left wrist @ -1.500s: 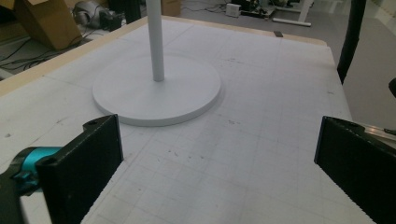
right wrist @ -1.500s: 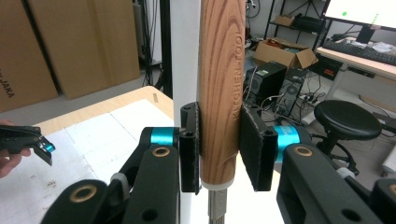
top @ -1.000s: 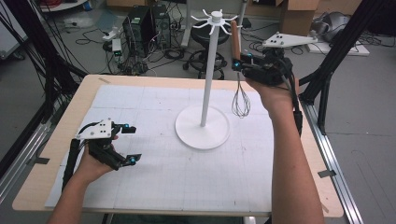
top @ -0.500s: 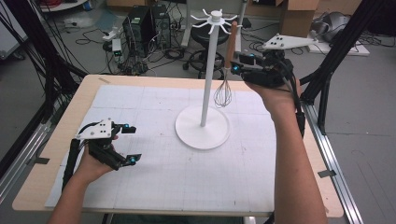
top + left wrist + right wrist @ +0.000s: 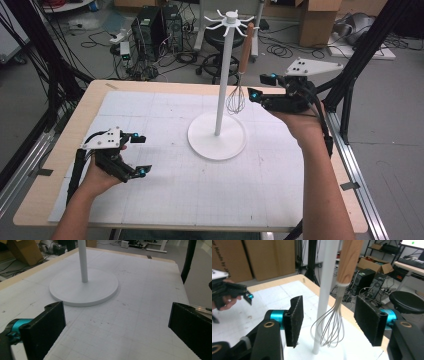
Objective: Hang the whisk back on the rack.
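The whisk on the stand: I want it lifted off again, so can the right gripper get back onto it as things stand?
Probably yes. The right gripper, its jaws just opened, faces the whisk hanging beside the stand's pole, with nothing between. The pole close behind leaves little room.

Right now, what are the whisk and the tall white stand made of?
The whisk looks like two materials: a handle of light brown wood with visible grain, and thin shiny loops that look like metal wire. The stand has a smooth, matte white coat; whether metal or plastic lies beneath, I cannot tell.
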